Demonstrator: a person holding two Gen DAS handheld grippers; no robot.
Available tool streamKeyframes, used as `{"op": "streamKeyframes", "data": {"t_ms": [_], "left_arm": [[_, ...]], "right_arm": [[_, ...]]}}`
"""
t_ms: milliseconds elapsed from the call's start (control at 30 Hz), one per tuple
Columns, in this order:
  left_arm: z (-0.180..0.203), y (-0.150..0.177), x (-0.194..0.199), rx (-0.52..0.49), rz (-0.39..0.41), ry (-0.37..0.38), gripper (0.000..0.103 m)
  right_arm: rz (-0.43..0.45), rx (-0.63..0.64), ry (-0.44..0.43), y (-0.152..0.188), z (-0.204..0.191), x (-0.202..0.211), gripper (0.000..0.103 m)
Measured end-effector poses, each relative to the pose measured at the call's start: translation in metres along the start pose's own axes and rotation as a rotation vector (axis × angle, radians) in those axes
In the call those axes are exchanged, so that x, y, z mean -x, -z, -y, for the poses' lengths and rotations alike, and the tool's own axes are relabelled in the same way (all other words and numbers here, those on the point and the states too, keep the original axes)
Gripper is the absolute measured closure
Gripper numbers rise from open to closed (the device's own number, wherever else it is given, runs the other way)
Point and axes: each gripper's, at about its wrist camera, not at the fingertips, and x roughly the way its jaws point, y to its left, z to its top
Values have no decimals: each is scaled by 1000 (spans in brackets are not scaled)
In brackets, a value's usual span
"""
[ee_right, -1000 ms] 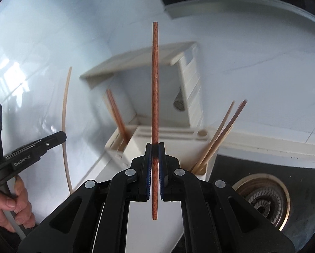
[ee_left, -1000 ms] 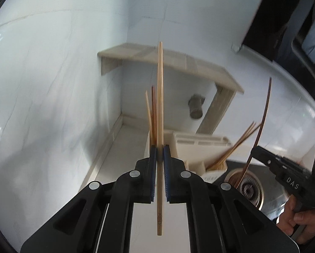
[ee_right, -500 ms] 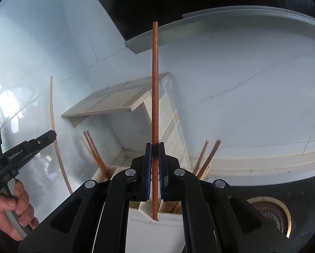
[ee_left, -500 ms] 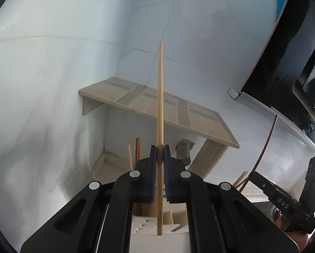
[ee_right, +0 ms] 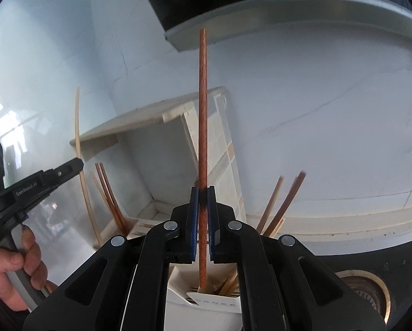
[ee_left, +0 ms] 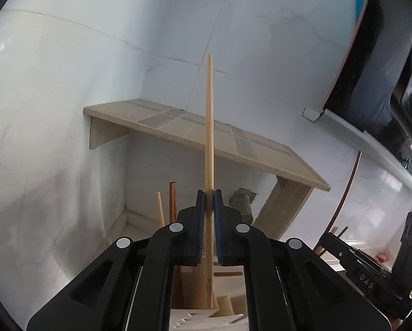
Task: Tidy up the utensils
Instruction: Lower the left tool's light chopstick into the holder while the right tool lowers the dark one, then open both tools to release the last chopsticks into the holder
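My left gripper [ee_left: 209, 201] is shut on a pale bamboo chopstick [ee_left: 209, 127], held upright, its lower end just above the left slot of the white utensil holder [ee_left: 197, 320]. My right gripper [ee_right: 202, 195] is shut on a reddish-brown chopstick [ee_right: 202, 104], upright, its lower tip at the holder's right compartment [ee_right: 211, 300]. Several chopsticks stand in the holder: a pale and a brown one at the left [ee_left: 172, 204], brown ones leaning at the right [ee_right: 286, 201]. Each gripper shows in the other's view, the left [ee_right: 76, 165] and the right [ee_left: 330, 237].
A tiled wooden shelf [ee_left: 206, 132] juts from the white wall corner above the holder. A gas burner [ee_right: 363, 295] lies at the lower right on the dark hob. A range hood [ee_right: 288, 2] hangs overhead. A hand [ee_right: 10, 270] grips the left tool.
Both grippers have come down closer to the holder with their chopsticks. The views have tilted upward, and the chopsticks' lower ends now sit at the holder's openings.
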Motion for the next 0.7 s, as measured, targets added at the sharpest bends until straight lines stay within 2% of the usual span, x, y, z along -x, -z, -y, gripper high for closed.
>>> {"op": "streamKeyframes", "data": {"t_ms": [233, 467, 567, 600, 633, 700], "left_arm": [[-5, 16, -10, -33, 39, -23, 97], [0, 34, -13, -58, 16, -36, 96], [0, 35, -14, -60, -9, -32, 86], [0, 35, -12, -64, -12, -37, 86], [0, 35, -11, -64, -17, -37, 86], [-1, 32, -5, -62, -35, -44, 82]], "right_arm": [[8, 24, 12, 8, -2, -11, 96], [-39, 58, 12, 14, -9, -25, 96], [-70, 57, 4, 18, -9, -29, 96], [-78, 60, 6, 18, -9, -29, 95], [-85, 60, 7, 18, -10, -29, 91], [-94, 51, 6, 17, -9, -25, 76]]}}
